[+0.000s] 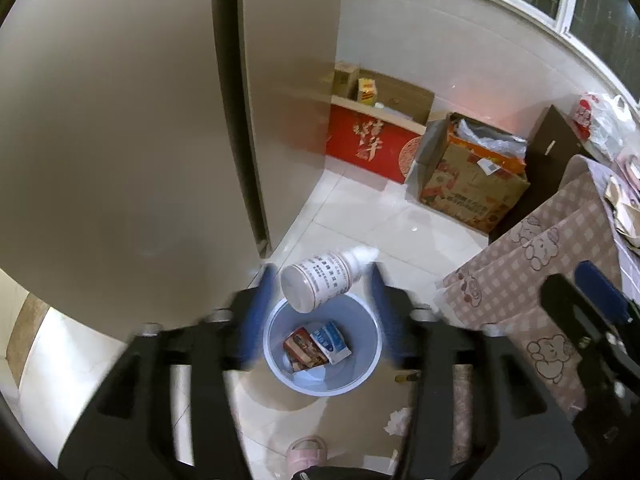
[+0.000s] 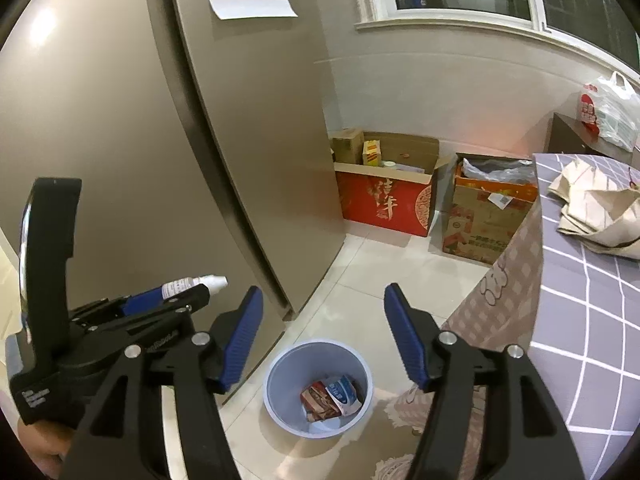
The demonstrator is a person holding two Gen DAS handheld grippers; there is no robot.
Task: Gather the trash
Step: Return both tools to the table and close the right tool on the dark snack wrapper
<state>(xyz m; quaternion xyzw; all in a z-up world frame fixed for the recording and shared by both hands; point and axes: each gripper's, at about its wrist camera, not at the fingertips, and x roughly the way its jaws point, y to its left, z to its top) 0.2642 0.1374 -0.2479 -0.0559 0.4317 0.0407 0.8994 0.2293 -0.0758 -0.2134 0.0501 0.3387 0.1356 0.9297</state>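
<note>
Tiled floor, blue bin [image 1: 322, 350], left claw [image 1: 324, 280] spread, seemingly not touching bottle [image 1: 316, 280], right claw [image 2: 324, 336] wide, empty.

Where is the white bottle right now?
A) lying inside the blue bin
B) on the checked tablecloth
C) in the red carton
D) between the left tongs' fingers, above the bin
D: the white bottle sits tilted between the spread left tongs, above the blue bin, which holds only two small cartons.

Motion smeared the left gripper [image 1: 322, 280] at lower centre, so contact with the bottle [image 1: 320, 280] could not be told. Its label print was too small to read.
</note>
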